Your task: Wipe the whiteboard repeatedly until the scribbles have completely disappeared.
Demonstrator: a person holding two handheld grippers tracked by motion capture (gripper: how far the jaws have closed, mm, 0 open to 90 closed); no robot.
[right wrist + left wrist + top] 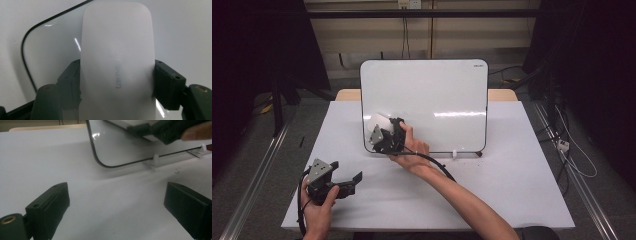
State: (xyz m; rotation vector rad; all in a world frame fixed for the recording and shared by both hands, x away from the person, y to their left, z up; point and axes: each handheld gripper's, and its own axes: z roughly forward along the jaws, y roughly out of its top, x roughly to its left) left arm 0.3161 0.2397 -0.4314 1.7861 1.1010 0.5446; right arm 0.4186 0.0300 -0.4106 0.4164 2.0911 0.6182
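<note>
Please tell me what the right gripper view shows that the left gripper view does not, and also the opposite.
The right gripper view alone shows the white eraser head-on, clamped between the right gripper fingers, with faint raised lettering on its face.

The left gripper view alone shows the open left gripper with bare table between its fingers, and the small white clip feet under the board.

Both show the whiteboard with its dark rim and rounded lower corner.

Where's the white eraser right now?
The white eraser is clamped in the right claw, against the lower left corner of the whiteboard in the high view.
</note>
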